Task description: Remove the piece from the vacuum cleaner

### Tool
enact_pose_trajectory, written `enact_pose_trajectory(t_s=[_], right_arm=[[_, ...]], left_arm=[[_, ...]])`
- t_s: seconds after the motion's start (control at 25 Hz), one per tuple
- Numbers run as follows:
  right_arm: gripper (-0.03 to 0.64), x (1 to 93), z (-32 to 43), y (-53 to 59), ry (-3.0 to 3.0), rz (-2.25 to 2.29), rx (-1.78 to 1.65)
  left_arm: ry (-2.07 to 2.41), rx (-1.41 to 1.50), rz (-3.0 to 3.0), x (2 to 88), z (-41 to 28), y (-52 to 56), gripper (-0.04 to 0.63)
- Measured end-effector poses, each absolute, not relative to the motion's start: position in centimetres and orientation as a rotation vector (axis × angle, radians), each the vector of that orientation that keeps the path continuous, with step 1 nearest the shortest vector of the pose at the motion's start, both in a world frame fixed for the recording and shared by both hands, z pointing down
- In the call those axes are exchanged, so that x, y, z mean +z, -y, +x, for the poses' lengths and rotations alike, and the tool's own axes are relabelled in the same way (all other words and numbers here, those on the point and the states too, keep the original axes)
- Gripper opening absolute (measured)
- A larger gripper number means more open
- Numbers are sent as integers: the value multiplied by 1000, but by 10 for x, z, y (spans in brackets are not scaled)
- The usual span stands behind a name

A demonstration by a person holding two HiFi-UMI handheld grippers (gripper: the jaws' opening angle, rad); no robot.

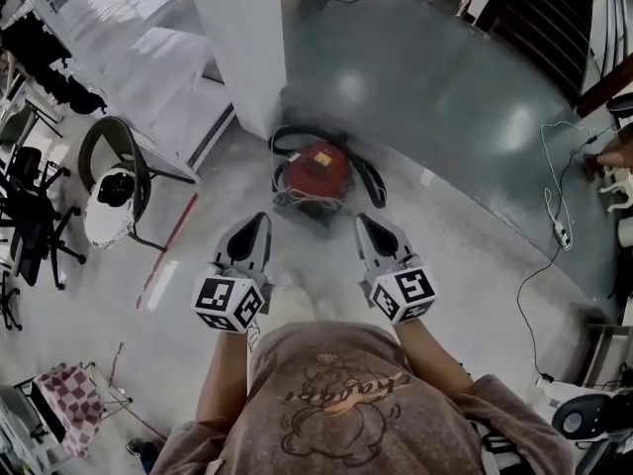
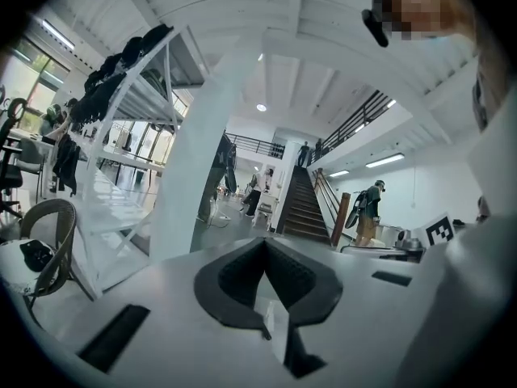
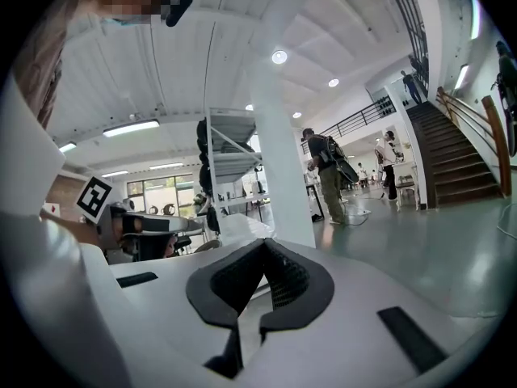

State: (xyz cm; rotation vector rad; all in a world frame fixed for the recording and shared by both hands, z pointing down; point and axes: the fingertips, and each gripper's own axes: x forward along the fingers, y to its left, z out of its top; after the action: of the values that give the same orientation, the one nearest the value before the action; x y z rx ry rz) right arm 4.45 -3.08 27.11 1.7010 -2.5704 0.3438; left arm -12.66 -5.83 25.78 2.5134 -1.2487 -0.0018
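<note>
A red canister vacuum cleaner (image 1: 316, 171) sits on the grey floor ahead of me, with a black hose (image 1: 371, 178) looped round it and a pale cord bundled at its front. My left gripper (image 1: 255, 228) is held out at the vacuum's near left, my right gripper (image 1: 364, 228) at its near right; both are a short way from it and touch nothing. Each gripper is shut with nothing between its jaws. In the left gripper view the left gripper (image 2: 265, 253) points level across the hall; in the right gripper view the right gripper (image 3: 264, 253) does the same. Neither gripper view shows the vacuum.
A white pillar (image 1: 242, 38) rises just behind the vacuum. A white rack (image 1: 129, 47) and a round chair (image 1: 114, 181) stand at the left. A white cable (image 1: 554, 216) trails on the floor at the right. A staircase (image 2: 303, 204) and people walking are far off.
</note>
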Motion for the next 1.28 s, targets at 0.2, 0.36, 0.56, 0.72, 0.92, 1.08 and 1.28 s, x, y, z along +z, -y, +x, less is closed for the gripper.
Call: enact_pose_trajectory(t_s=[0.2, 0.36, 0.56, 0.72, 0.92, 1.08, 1.28], right_arm=[[-3, 273, 37, 44, 2562, 1719, 347], [6, 272, 33, 52, 2579, 1727, 353], [167, 277, 25, 62, 2611, 1706, 394], [242, 285, 23, 68, 2591, 1704, 462], [242, 299, 25, 74, 2560, 1720, 500], [242, 321, 29, 89, 2509, 1749, 527], [242, 362, 30, 107, 2445, 1749, 596]], left_arm=[[1207, 19, 2532, 259, -131, 74, 3], [1171, 29, 2554, 259, -132, 84, 49], [1077, 37, 2581, 263, -129, 95, 201], [1009, 75, 2600, 271, -126, 104, 291], [930, 145, 2633, 285, -121, 115, 295], [849, 212, 2647, 306, -113, 130, 295], [743, 301, 2649, 348, -103, 154, 295]])
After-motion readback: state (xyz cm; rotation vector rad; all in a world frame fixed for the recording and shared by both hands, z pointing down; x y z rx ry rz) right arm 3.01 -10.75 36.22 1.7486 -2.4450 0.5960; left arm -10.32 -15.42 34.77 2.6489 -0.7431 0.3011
